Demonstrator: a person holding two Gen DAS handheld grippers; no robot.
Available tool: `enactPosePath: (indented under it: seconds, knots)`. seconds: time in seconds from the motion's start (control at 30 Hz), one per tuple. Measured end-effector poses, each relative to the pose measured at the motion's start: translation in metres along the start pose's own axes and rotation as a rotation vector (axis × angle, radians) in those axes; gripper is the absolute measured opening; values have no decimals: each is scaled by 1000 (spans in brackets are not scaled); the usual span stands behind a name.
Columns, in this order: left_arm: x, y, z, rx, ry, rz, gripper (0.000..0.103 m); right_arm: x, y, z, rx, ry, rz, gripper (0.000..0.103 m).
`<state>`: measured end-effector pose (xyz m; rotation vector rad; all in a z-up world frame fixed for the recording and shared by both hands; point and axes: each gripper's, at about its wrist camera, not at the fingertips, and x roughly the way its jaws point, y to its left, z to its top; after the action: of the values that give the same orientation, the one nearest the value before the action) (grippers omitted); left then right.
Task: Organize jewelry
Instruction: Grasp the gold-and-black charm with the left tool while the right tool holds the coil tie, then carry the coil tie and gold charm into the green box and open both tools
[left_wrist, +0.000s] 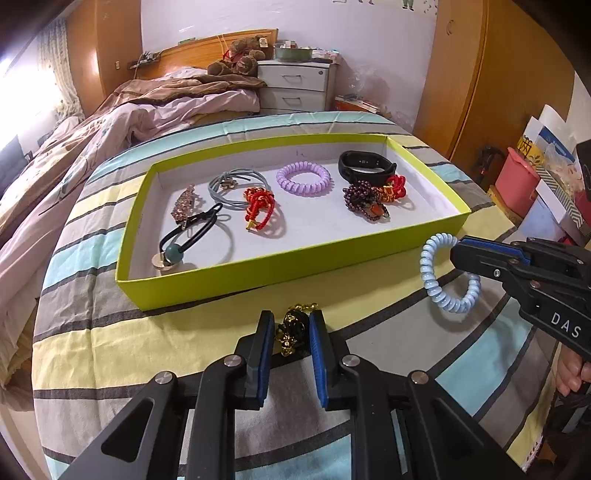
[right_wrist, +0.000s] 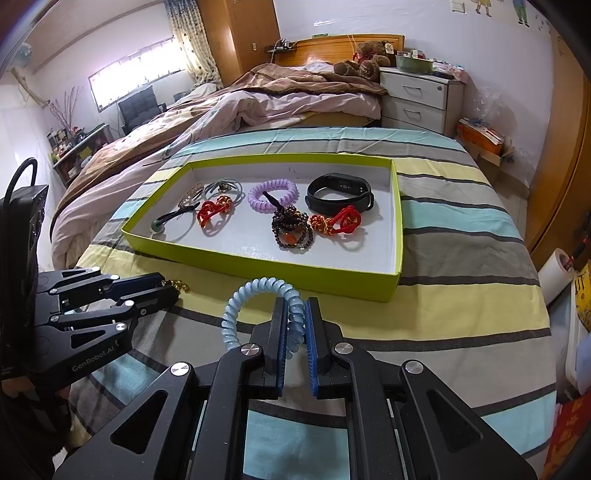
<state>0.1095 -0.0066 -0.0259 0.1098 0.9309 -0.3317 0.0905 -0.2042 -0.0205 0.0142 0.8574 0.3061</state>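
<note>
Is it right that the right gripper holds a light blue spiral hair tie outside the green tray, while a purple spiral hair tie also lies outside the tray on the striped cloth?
Not quite. The purple spiral hair tie lies inside the green tray, not on the striped cloth; the right wrist view shows it. The rest holds: the right gripper grips the light blue spiral hair tie outside the tray.

Left tool (left_wrist: 291, 334) grips black-gold bracelet (left_wrist: 291, 330) before tray (left_wrist: 295, 264).
</note>
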Motion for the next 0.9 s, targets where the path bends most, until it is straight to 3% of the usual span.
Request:
enactPosePath:
  seconds: [0.53, 0.9]
  knots:
    - [-27, 0, 13, -29, -70, -6, 19, -14, 0, 11, -2, -44, -6, 10]
    - [-44, 8, 31, -49, -125, 10, 19, -19, 4, 36, -25, -85, -6, 10]
